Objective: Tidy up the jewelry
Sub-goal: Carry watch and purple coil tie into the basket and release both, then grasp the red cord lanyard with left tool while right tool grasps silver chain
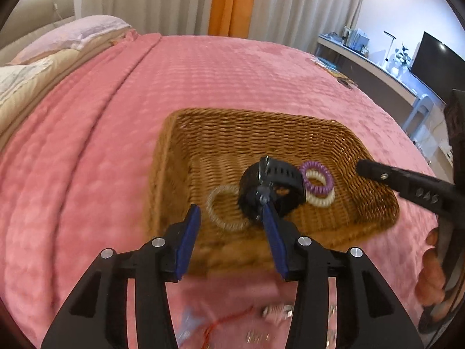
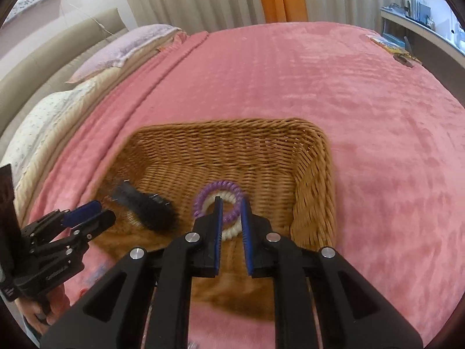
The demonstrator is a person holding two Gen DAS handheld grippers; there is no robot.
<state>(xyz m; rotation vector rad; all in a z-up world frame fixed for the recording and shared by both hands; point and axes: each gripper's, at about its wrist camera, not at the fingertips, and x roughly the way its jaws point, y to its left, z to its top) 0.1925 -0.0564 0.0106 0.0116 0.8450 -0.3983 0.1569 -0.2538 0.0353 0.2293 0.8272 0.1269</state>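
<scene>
Watch (image 1: 270, 186) in basket (image 1: 261, 128), strap axis running left-right; both hand-held grippers w/ jaws apart, nothing held.

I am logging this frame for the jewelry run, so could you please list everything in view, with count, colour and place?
basket: 1, brown wicker, on the bed.
watch: 1, black, in the basket, blurred.
hair ties: 3 coils in the basket; purple over cream at the right, clear at the left.
blanket: 1, pink, covering the bed.
pillows: several, pale, at the headboard.
curtains: beige with an orange strip, behind the bed.
booklet: 1, colourful, far bed edge.
TV: 1, black, on the shelf at the right.
small items: blurred, near edge of the bed, cannot identify.
left gripper: open, above the basket.
right gripper: open, above the purple tie.
</scene>
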